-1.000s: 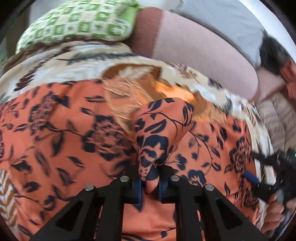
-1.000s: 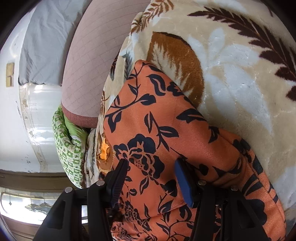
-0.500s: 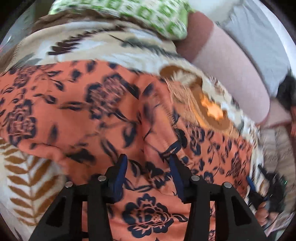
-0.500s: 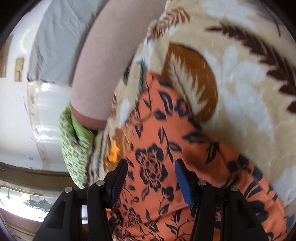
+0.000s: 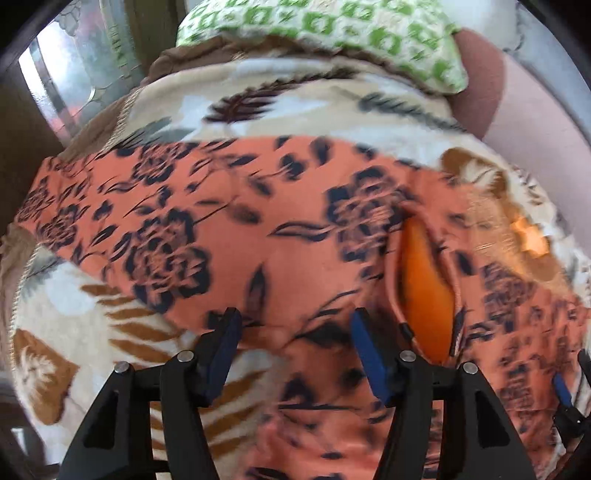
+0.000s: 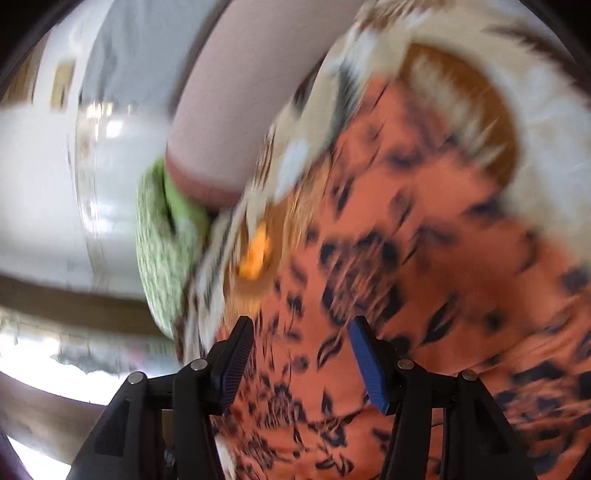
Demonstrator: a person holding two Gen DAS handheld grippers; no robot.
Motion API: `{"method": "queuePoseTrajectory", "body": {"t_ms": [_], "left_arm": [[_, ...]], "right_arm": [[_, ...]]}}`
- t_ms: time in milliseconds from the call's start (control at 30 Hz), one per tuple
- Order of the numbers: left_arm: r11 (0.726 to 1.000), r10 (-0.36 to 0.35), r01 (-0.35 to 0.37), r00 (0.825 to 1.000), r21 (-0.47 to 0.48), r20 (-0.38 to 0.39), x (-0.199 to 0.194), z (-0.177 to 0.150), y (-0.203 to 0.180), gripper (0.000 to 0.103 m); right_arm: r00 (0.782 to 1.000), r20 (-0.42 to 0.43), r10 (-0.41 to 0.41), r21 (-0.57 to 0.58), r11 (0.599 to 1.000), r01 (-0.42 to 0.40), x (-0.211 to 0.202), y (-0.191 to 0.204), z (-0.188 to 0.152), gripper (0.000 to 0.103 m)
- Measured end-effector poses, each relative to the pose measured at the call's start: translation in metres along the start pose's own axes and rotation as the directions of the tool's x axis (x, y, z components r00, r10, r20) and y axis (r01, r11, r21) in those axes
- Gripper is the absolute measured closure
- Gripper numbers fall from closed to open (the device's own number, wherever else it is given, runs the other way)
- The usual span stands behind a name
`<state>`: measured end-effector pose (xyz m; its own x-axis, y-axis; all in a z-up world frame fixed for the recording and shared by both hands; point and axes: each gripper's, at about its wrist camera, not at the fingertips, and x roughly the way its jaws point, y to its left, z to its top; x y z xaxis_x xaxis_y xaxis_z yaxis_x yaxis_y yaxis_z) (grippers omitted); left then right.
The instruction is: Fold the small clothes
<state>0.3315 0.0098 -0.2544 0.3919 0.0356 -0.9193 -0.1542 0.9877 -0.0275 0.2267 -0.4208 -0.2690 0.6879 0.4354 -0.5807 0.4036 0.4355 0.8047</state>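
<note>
An orange garment with a dark floral print [image 5: 236, 236] lies spread on a cream and brown leaf-pattern blanket [image 5: 280, 107]. A slit in it shows a plain orange lining [image 5: 424, 291]. My left gripper [image 5: 295, 332] is open and empty, just above the garment's near edge. In the right wrist view the same garment [image 6: 424, 266] fills the right half, blurred by motion. My right gripper [image 6: 301, 343] is open and empty above it. A small part of the right gripper shows at the lower right edge of the left wrist view [image 5: 565, 391].
A green and white patterned pillow [image 5: 332, 33] lies at the far end of the blanket, beside a pink bolster [image 5: 524, 122]. A window [image 5: 74, 74] is at the far left. The blanket's left edge drops off near the garment's sleeve end.
My left gripper let go of the garment fold it held and opened, then swung left and back. My right gripper stayed open and pulled back, its view now blurred.
</note>
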Motion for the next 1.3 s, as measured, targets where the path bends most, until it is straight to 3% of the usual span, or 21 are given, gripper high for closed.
{"method": "queuePoseTrajectory", "body": {"t_ms": [67,167,267,333,467,567,633,700,767,800,833,867,933,1000,1133,1233,1267,1300], "left_arm": [[0.998,-0.026,0.027,1.000,-0.048,0.009,-0.008,-0.001,0.018,0.040],[0.991,-0.018,0.024,0.999,-0.132,0.048,-0.021,-0.001,0.060,0.040],[0.964,0.035,-0.013,0.996,-0.264,0.079,-0.031,-0.005,0.123,0.040],[0.930,0.040,-0.007,0.996,-0.367,0.084,-0.035,-0.010,0.173,0.040],[0.823,-0.003,0.072,0.992,-0.563,0.123,-0.049,-0.026,0.279,0.038],[0.799,-0.010,0.080,0.993,-0.596,0.120,-0.053,-0.018,0.336,0.036],[0.768,-0.055,0.144,0.986,-0.624,0.160,-0.057,-0.011,0.362,0.035],[0.736,-0.165,0.250,0.968,-0.629,0.191,-0.051,-0.004,0.374,0.035],[0.656,-0.305,0.388,0.921,-0.647,0.243,-0.039,0.002,0.379,0.035],[0.616,-0.343,0.426,0.902,-0.662,0.262,-0.032,0.003,0.380,0.036],[0.596,-0.362,0.448,0.891,-0.667,0.275,-0.026,0.005,0.378,0.036],[0.594,-0.368,0.456,0.887,-0.663,0.281,-0.024,0.006,0.375,0.039],[0.578,-0.384,0.467,0.879,-0.670,0.281,-0.011,0.009,0.373,0.056],[0.513,-0.416,0.506,0.853,-0.693,0.316,0.006,0.009,0.375,0.063],[0.528,-0.377,0.513,0.856,-0.676,0.355,0.010,0.018,0.373,0.064],[0.508,-0.357,0.509,0.859,-0.695,0.368,0.023,0.023,0.373,0.065],[0.520,-0.338,0.498,0.866,-0.694,0.368,0.025,0.025,0.371,0.069],[0.538,-0.321,0.482,0.876,-0.692,0.360,0.026,0.026,0.370,0.079]], "right_arm": [[0.993,-0.076,-0.086,-0.034,0.996,0.083,0.026,0.001,-0.012,0.044],[0.988,-0.023,-0.152,-0.126,0.981,0.148,0.023,0.021,-0.021,0.044],[0.992,0.001,-0.124,-0.196,0.973,0.122,0.017,0.037,-0.030,0.044],[0.993,-0.001,-0.116,-0.215,0.970,0.113,0.015,0.039,-0.038,0.044],[0.984,-0.029,-0.176,-0.239,0.957,0.164,0.028,0.037,-0.046,0.044],[0.980,-0.013,-0.201,-0.267,0.945,0.190,0.033,0.036,-0.050,0.044],[0.974,-0.006,-0.225,-0.301,0.930,0.213,0.035,0.040,-0.052,0.044],[0.970,0.007,-0.242,-0.329,0.915,0.231,0.039,0.043,-0.054,0.044],[0.967,0.019,-0.256,-0.347,0.905,0.246,0.043,0.045,-0.054,0.043],[0.965,0.024,-0.261,-0.355,0.900,0.252,0.046,0.048,-0.054,0.043],[0.964,0.029,-0.266,-0.362,0.896,0.258,0.049,0.050,-0.054,0.043],[0.963,0.032,-0.269,-0.368,0.892,0.261,0.050,0.050,-0.054,0.043],[0.961,0.036,-0.274,-0.385,0.884,0.266,0.053,0.052,-0.055,0.043],[0.961,0.034,-0.274,-0.393,0.880,0.265,0.054,0.052,-0.054,0.043],[0.963,0.029,-0.266,-0.390,0.884,0.256,0.053,0.050,-0.052,0.043],[0.963,0.031,-0.268,-0.398,0.880,0.258,0.054,0.050,-0.052,0.043],[0.963,0.033,-0.269,-0.401,0.879,0.259,0.054,0.050,-0.052,0.043],[0.963,0.035,-0.269,-0.403,0.878,0.260,0.055,0.051,-0.052,0.043]]}}
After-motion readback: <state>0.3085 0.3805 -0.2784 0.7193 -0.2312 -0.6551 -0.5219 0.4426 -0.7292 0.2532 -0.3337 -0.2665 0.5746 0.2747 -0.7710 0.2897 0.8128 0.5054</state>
